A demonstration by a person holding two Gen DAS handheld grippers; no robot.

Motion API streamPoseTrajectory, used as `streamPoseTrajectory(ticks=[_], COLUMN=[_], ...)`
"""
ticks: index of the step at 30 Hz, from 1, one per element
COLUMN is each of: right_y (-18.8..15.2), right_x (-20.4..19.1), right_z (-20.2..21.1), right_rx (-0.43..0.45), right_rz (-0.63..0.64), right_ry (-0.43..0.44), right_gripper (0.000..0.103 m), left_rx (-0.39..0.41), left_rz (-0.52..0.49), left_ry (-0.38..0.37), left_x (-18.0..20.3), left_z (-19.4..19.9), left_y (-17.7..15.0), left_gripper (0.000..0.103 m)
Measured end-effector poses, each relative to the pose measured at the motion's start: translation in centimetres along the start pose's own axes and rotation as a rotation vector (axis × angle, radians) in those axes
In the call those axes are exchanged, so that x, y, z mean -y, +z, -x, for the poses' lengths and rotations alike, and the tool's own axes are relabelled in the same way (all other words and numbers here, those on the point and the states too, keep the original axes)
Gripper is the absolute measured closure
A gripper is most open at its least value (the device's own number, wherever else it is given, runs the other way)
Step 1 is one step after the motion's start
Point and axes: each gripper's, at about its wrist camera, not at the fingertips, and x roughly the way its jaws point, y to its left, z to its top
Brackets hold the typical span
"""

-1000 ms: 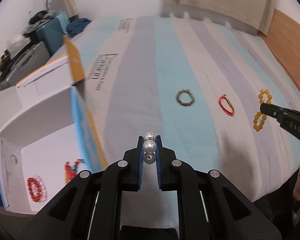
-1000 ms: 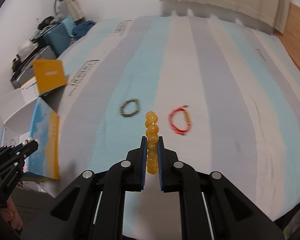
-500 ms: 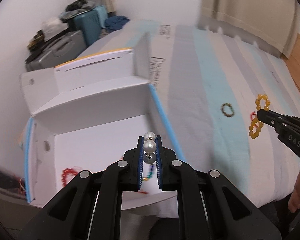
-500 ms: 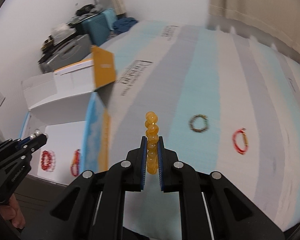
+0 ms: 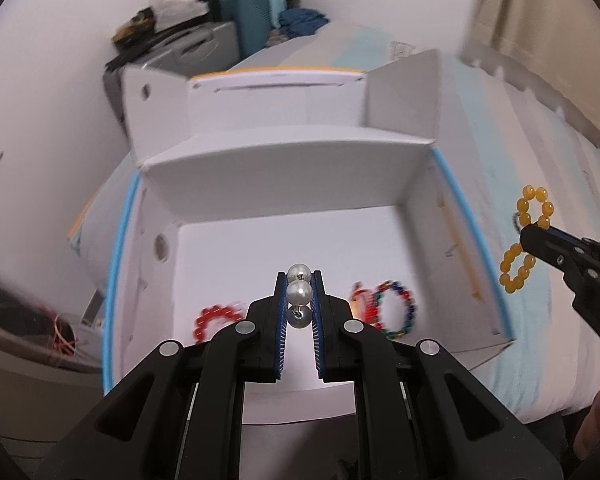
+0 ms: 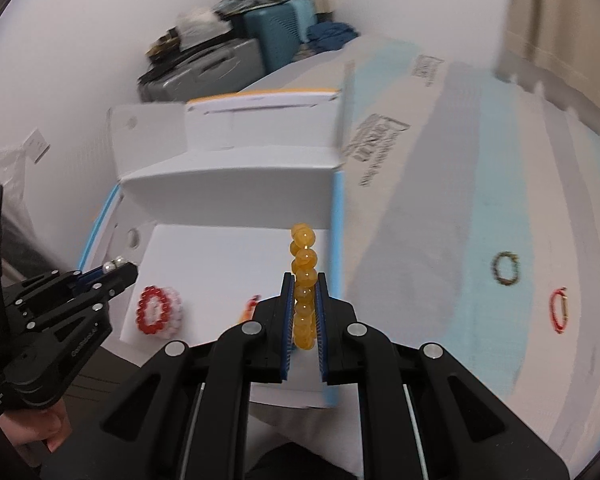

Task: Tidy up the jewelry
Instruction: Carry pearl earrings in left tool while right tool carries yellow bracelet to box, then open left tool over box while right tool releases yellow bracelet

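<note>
Left wrist view: the left gripper (image 5: 299,286) sits low in the centre of the frame, its blue-padded fingers (image 5: 281,312) clamped on a pearl strand (image 5: 299,291), of which three beads show stacked between the pads. Behind it, filling the middle of the frame, is an open white cardboard box (image 5: 284,168) with blue edges. On its floor lie three bracelets: a red bead bracelet (image 5: 214,316) at lower left of the gripper, a red-orange one (image 5: 360,300) just right of it, partly hidden, and a multicoloured bead bracelet (image 5: 396,308) touching that one. At the right edge the right gripper (image 5: 530,236) pinches a yellow bead bracelet (image 5: 518,268) into two loops, over the striped bedsheet (image 5: 548,140).

Right wrist view: the right gripper (image 6: 304,292), low centre, has its fingers closed on the yellow bead bracelet (image 6: 304,268), which stands up over the box's right wall (image 6: 337,240). Two more bracelets lie well apart from the box on the bedsheet (image 6: 440,200) at the right of the frame: a dark green one (image 6: 505,267) and a red one (image 6: 558,310). At the left edge, the left gripper (image 6: 120,270) shows two pearls at its tip above the box floor. Suitcases (image 6: 204,68) are stacked at the upper left.
</note>
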Motion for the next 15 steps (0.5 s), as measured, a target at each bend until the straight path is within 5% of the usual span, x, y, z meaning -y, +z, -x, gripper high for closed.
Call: streamPoseTrajectory(ticks=[15], right_y=[-1.4], right_x=[-5.1], right_z=[-9.8], right_rx=[-0.233], right_rz=[0.063], right_ry=[0.029], right_gripper=[0.094], left_rx=[-0.202], left_rz=[0.063], left_ry=[-0.003], left_x=[-5.9], left_z=[-6.8], left_y=[-2.5], left_gripper=[0.093])
